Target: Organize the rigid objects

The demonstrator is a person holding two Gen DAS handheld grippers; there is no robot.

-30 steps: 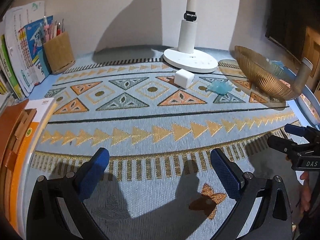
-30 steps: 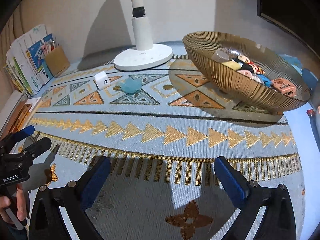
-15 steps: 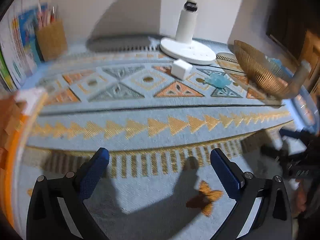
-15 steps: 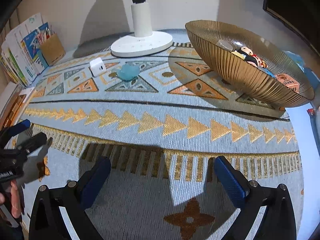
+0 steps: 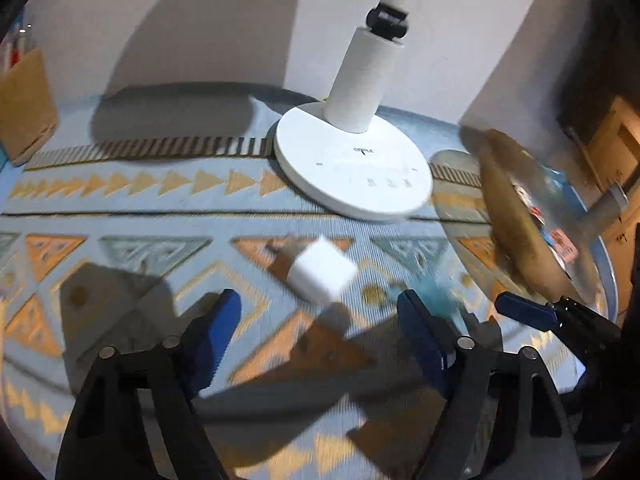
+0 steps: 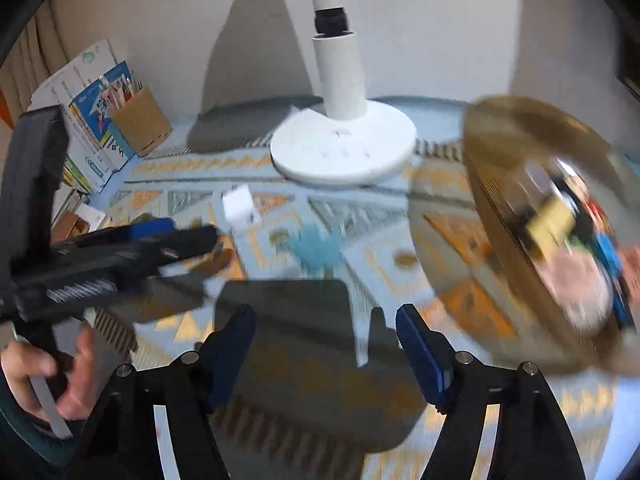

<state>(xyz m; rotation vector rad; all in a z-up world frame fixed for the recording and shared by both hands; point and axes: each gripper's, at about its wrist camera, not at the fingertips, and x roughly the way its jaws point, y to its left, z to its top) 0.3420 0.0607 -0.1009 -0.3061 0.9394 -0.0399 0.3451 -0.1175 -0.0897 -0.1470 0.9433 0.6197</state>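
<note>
Both claws have swung in from the mat's near fringe toward the loose pieces, and both are narrowing with nothing between the pads. The left claw [image 5: 320, 330] now has the white cube [image 5: 322, 274] just ahead at its twelve o'clock, pads still apart. The teal piece [image 6: 316, 246] lies on the mat at the right claw's [image 6: 326, 342] twelve o'clock, that claw apart too. The gold bowl [image 6: 504, 216], already holding toys, sits at two o'clock. I judge two pickups are imminent, bound for the bowl.

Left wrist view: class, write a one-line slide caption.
Left gripper, jaws closing and empty, nears a white cube on the patterned mat.
</note>
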